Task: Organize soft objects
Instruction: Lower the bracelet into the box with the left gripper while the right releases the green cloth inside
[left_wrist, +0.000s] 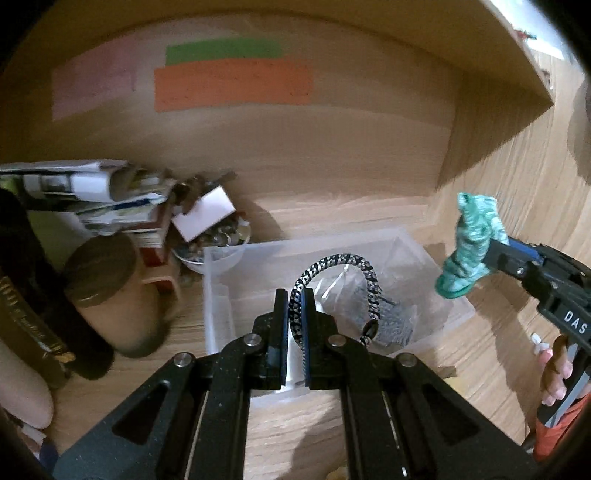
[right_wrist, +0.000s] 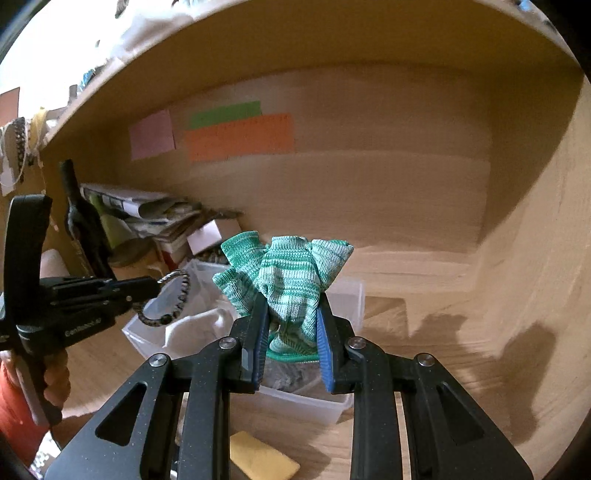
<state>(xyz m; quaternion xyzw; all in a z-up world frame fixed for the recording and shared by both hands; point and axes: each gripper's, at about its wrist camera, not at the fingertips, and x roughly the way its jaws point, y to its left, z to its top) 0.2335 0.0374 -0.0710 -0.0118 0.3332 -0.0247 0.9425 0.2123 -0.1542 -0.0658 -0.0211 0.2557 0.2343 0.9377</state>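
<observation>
My left gripper (left_wrist: 294, 302) is shut on a black-and-white braided band (left_wrist: 338, 264) and holds its loop above a clear plastic bin (left_wrist: 221, 295). My right gripper (right_wrist: 290, 314) is shut on a bunched green-and-white knit glove (right_wrist: 284, 277), held above the same bin (right_wrist: 347, 295). In the left wrist view the glove (left_wrist: 469, 243) hangs at the bin's right side in the right gripper (left_wrist: 493, 254). In the right wrist view the left gripper (right_wrist: 153, 290) holds the band (right_wrist: 171, 299) over the bin's left end. White cloth (right_wrist: 199, 325) and grey fabric (left_wrist: 397, 319) lie in the bin.
The bin sits on a wooden desk under a shelf. Left of it stand a cardboard tube (left_wrist: 110, 288), a dark bottle (right_wrist: 83, 221), stacked papers (left_wrist: 92, 195) and a bowl of coins (left_wrist: 218, 240). A yellow sponge (right_wrist: 258, 458) lies near the front.
</observation>
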